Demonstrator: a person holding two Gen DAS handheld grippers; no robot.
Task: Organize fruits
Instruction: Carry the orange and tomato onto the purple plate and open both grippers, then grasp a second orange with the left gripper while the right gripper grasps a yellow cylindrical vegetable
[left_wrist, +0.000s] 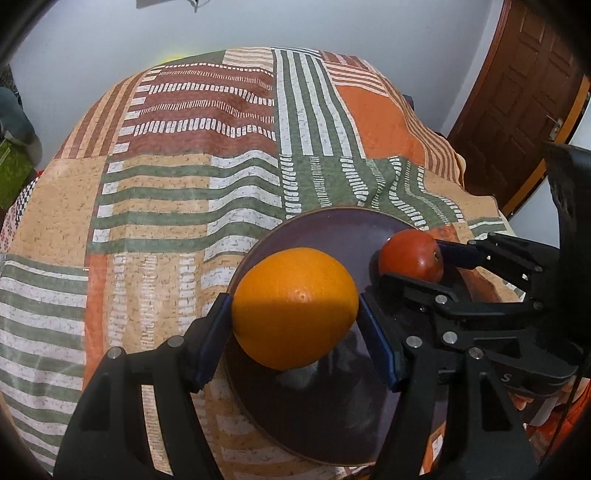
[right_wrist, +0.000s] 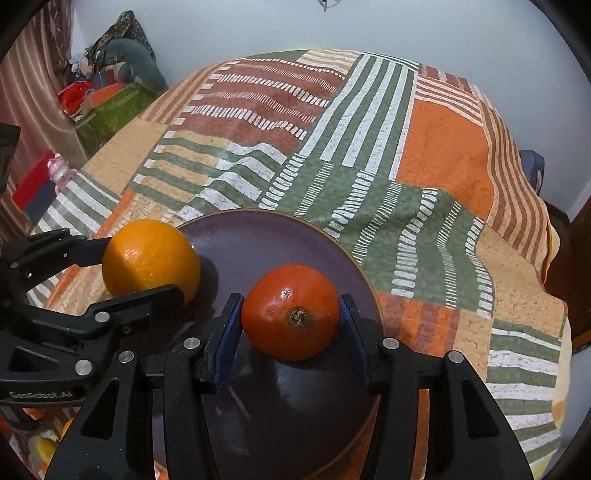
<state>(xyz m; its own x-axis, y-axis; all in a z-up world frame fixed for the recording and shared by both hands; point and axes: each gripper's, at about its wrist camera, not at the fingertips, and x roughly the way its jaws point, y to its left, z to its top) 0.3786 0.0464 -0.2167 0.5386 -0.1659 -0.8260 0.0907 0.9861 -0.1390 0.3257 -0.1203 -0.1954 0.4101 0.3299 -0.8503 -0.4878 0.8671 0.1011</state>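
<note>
My left gripper (left_wrist: 295, 310) is shut on a large orange (left_wrist: 295, 306), its blue pads pressed on both sides. The fruit hangs over the left part of a dark purple plate (left_wrist: 332, 424). My right gripper (right_wrist: 291, 314) is shut on a red tomato (right_wrist: 291, 312), stem scar facing the camera, above the same plate (right_wrist: 258, 240). The right wrist view shows the orange (right_wrist: 151, 256) at the plate's left rim, with the left gripper (right_wrist: 142, 269) on it. In the left wrist view the tomato (left_wrist: 412, 258) sits to the right, the right gripper (left_wrist: 413, 264) around it. Whether either fruit touches the plate, I cannot tell.
A striped patchwork cloth (left_wrist: 184, 184) in orange, green, brown and white covers the table. A wooden door (left_wrist: 524, 92) stands at the right. A green box (right_wrist: 110, 107) and piled clutter lie beyond the table's left edge, near a curtain.
</note>
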